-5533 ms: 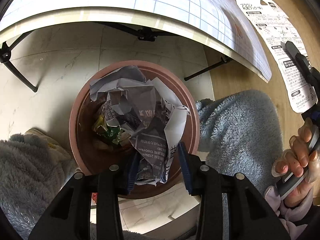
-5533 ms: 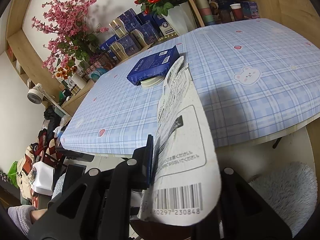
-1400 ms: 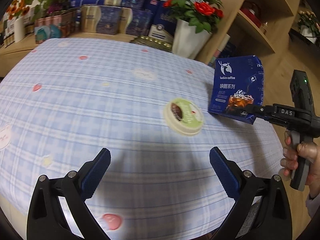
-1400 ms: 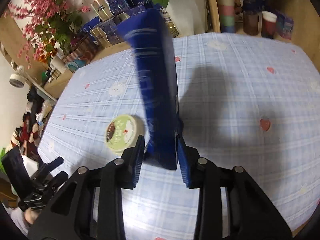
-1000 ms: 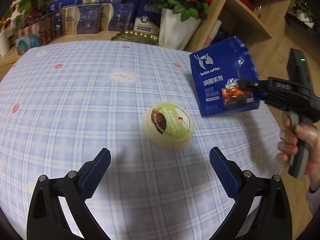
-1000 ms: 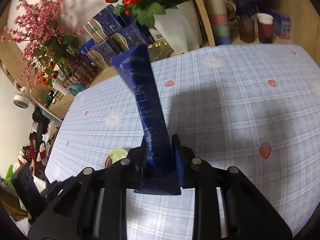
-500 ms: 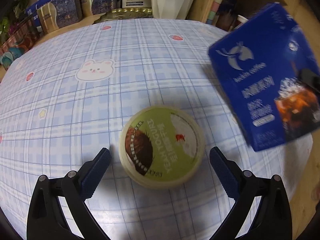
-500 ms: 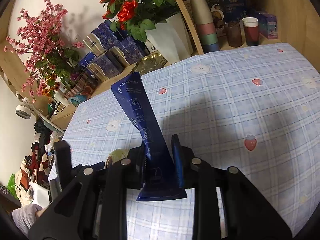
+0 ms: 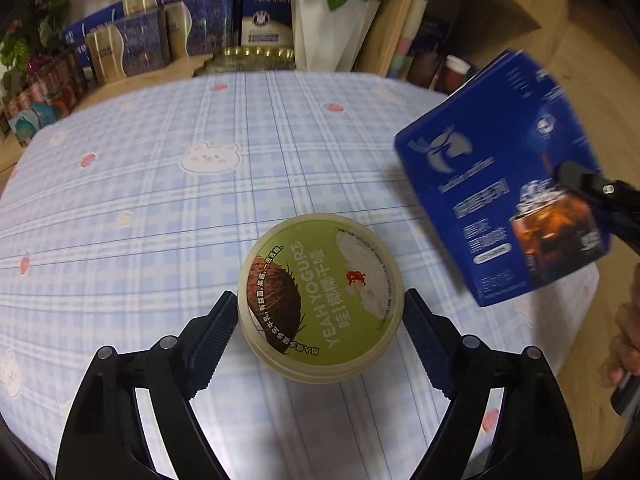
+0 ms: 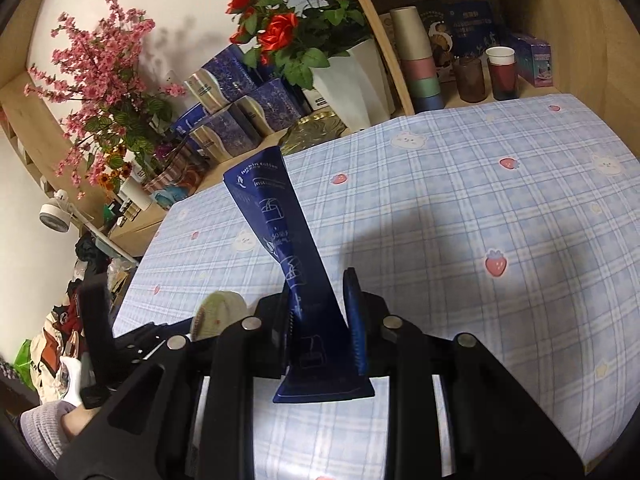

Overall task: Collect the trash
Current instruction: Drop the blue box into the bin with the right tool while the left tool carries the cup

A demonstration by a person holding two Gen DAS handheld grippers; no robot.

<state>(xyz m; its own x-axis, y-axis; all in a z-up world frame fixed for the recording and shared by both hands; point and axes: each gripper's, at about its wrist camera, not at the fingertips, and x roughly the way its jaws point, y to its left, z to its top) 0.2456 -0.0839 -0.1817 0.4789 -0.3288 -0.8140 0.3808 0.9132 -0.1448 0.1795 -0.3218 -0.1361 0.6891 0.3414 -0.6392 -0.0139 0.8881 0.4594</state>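
My left gripper (image 9: 316, 326) has come in low over the table, and where a second ago the yogurt cup (image 9: 320, 300) sat well ahead of wide jaws, it now lies between them at the centre of my left view. The jaws are closing: the left pad is touching or nearly touching the cup's side at nine o'clock, and the right pad stands just beside it at three, so I would not call it gripped yet. I judge the pickup is about to land, and that this cup is the last loose piece on the tablecloth (image 9: 168, 184).

The cup's green lid is on and flat, so I cannot tell whether anything is left inside. If it is empty it may slip or flex when squeezed.

My right gripper (image 10: 320, 316) is narrow and clamped on the flattened blue coffee box (image 10: 280, 240), which has lifted clear of the cloth since a second ago and now hangs at two o'clock in my left view, off to the cup's right. It is pinched flat at the held end, so I take it to be empty.

Further off, at twelve, the white vase (image 9: 328, 28) holds red roses, and blue gift boxes (image 9: 168, 36) line the ledge at eleven. No trash bin shows in either view.
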